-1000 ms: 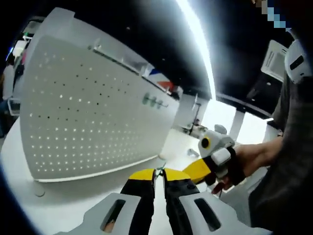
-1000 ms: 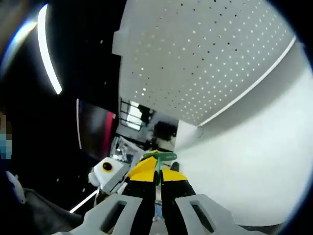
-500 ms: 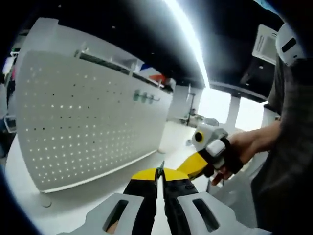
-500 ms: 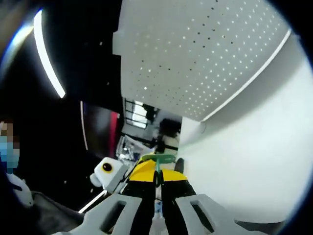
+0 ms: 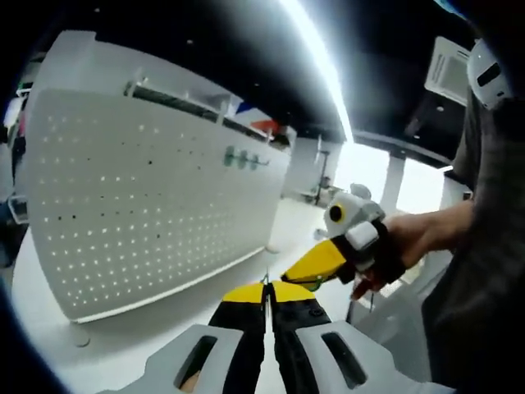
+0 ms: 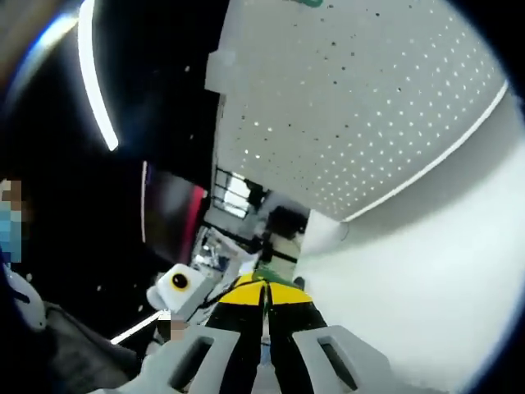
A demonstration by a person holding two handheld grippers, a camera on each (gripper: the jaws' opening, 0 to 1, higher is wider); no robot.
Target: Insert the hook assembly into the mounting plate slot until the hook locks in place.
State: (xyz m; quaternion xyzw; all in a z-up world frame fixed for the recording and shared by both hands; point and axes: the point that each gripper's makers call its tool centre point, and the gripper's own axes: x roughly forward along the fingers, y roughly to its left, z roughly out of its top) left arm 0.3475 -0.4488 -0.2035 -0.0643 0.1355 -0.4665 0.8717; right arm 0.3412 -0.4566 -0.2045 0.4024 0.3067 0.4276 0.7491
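The white perforated mounting plate (image 5: pixel 148 189) stands upright on the table at the left of the left gripper view, with small green hooks (image 5: pixel 240 158) near its top right. My left gripper (image 5: pixel 267 289) is shut, and a thin sliver pokes out between its yellow tips. A hand (image 5: pixel 418 242) brings the right gripper's yellow tip (image 5: pixel 316 263) close beside them. In the right gripper view the plate (image 6: pixel 369 107) spreads across the upper right. My right gripper (image 6: pixel 264 291) is shut on a green hook (image 6: pixel 267 281), of which just an edge shows.
The white tabletop (image 6: pixel 426 271) runs under the plate's lower edge. The plate's round foot (image 5: pixel 78 335) rests on the table at the lower left. A bright ceiling light strip (image 5: pixel 316 57) crosses overhead. The person's sleeve (image 5: pixel 484 271) is at the right.
In the left gripper view the right gripper has lifted and closed in on my left tips. In the right gripper view the green hook shows less past the jaws; the view shifted slightly.
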